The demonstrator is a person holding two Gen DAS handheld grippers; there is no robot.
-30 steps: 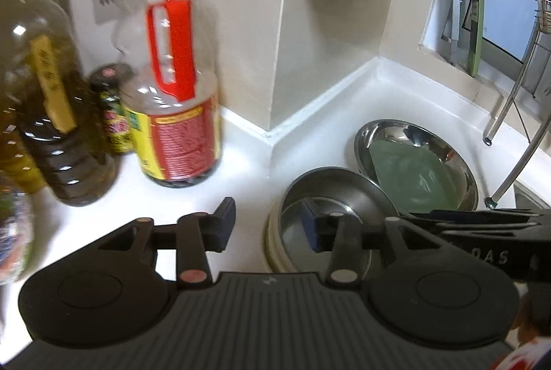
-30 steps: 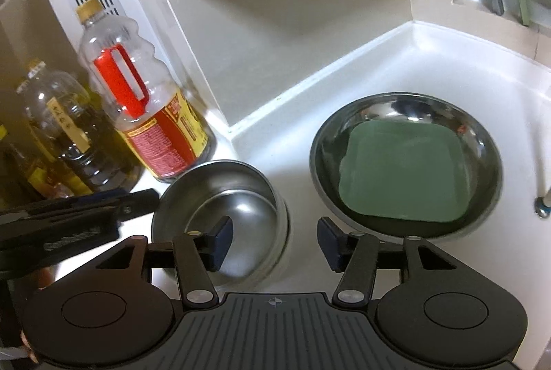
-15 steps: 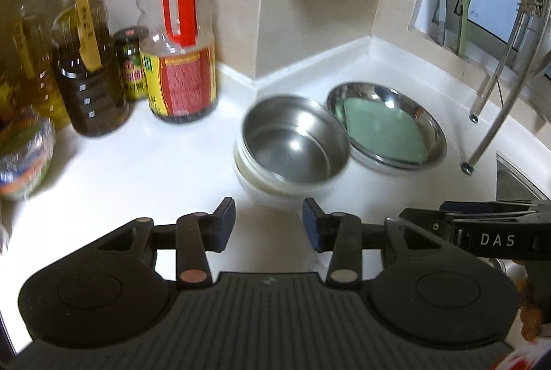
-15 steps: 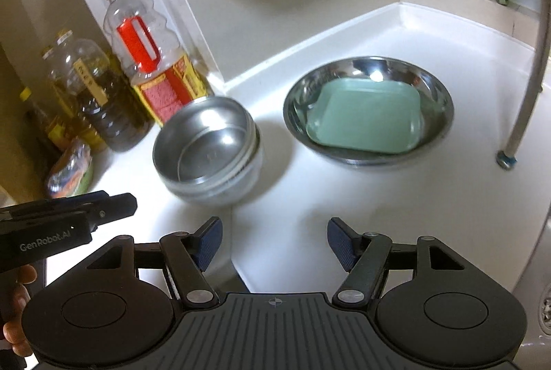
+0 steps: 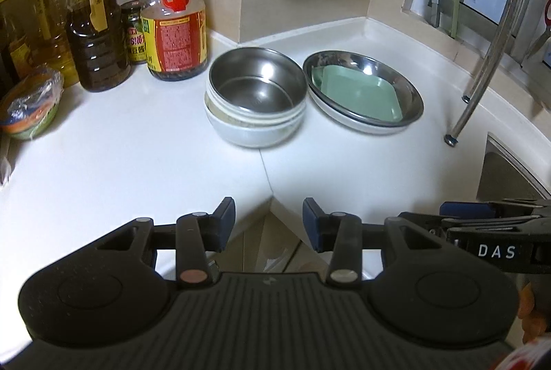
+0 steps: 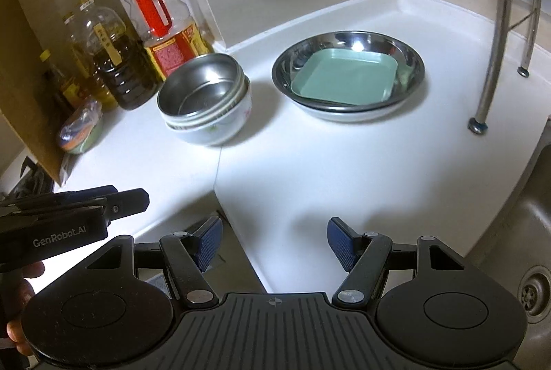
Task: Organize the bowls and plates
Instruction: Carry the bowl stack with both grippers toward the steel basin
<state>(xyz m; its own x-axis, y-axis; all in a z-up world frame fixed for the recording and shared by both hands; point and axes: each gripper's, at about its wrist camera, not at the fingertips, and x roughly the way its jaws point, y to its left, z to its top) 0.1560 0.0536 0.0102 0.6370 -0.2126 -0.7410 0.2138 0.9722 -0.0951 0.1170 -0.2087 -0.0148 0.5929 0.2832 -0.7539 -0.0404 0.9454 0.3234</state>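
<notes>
A steel bowl (image 5: 256, 85) (image 6: 201, 87) sits nested on top of a stack of white bowls (image 5: 251, 129) (image 6: 220, 125) on the white counter. Right of it a green square plate (image 5: 361, 91) (image 6: 344, 79) lies in a shallow steel dish (image 5: 409, 91) (image 6: 409, 60), which rests on a white plate. My left gripper (image 5: 268, 222) hangs open over the counter's front corner, well short of the bowls, with nothing between its fingers. My right gripper (image 6: 273, 240) is open and empty too, near the same front edge. Each gripper shows at the edge of the other's view.
Oil and sauce bottles (image 5: 172, 15) (image 6: 162, 25) stand at the back left with a wrapped bowl (image 5: 31, 104) beside them. A curved metal rack leg (image 5: 482, 60) (image 6: 492, 36) stands at the right. A steel sink (image 6: 530, 249) lies at the far right.
Both grippers have drawn back from the bowls and dish toward the counter's front edge. The right gripper's jaws have widened. The steel bowl stays on the stack.
</notes>
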